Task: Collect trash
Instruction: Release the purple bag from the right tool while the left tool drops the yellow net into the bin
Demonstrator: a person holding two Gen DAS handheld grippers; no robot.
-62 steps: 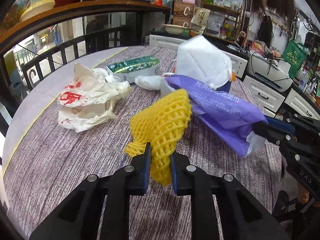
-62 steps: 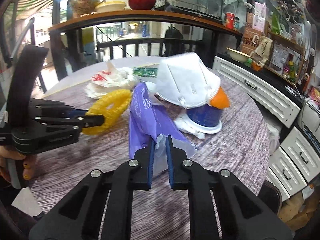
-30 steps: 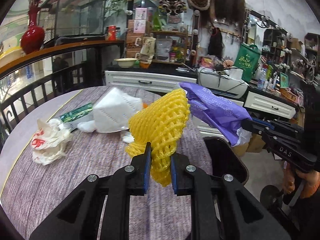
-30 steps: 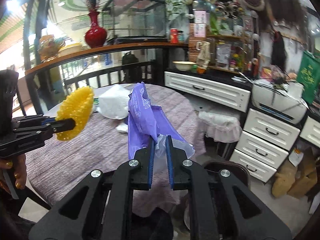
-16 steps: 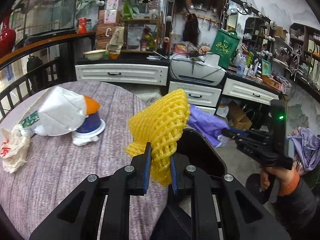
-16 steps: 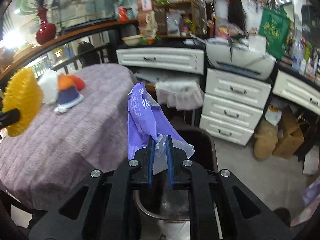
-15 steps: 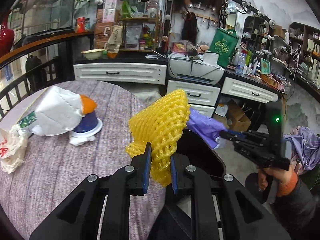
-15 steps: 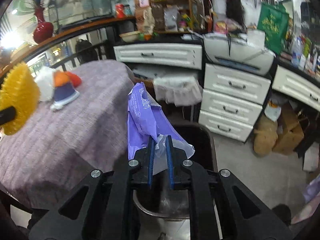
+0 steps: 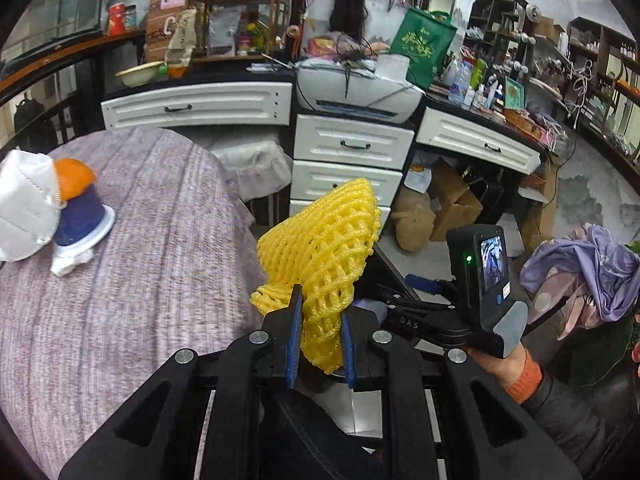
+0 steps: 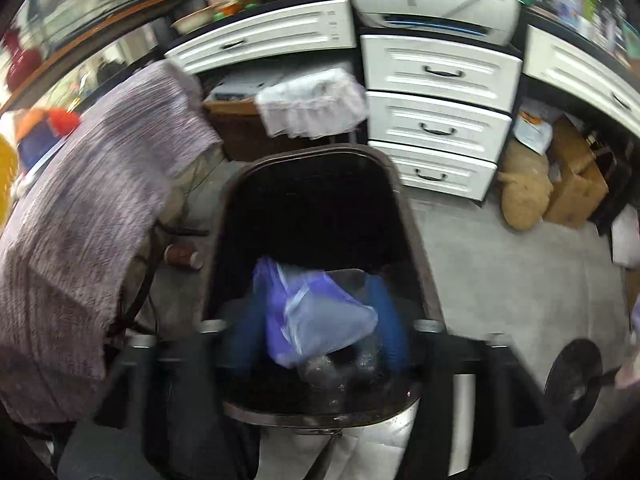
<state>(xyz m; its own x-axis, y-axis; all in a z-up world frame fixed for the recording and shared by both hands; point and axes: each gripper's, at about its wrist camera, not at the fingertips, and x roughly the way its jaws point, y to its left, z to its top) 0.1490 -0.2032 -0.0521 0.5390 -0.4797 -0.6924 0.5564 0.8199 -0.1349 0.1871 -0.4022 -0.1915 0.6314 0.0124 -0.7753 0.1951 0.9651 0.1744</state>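
Note:
My left gripper (image 9: pixel 319 338) is shut on a yellow foam fruit net (image 9: pixel 322 248), held just past the table edge. My right gripper (image 10: pixel 320 320) is open, its blue pads (image 10: pixel 390 326) blurred and spread wide over the open black trash bin (image 10: pixel 404 208). The purple plastic bag (image 10: pixel 316 316) hangs loose between the pads, inside the bin's mouth. The right gripper also shows in the left wrist view (image 9: pixel 424 312), low behind the net. The bin is mostly hidden in that view.
The round table with a purple-grey cloth (image 9: pixel 120 280) carries a white face mask (image 9: pixel 24 204) leaning on a blue-and-orange cup (image 9: pixel 80 208). White drawer units (image 9: pixel 348 148) and cardboard boxes (image 9: pixel 452 204) stand behind the bin. A purple cloth bundle (image 9: pixel 592 268) lies at right.
Both grippers swung from the table to the bin. The right gripper has opened and let go of the purple bag, which drops into the bin. The left still holds the net.

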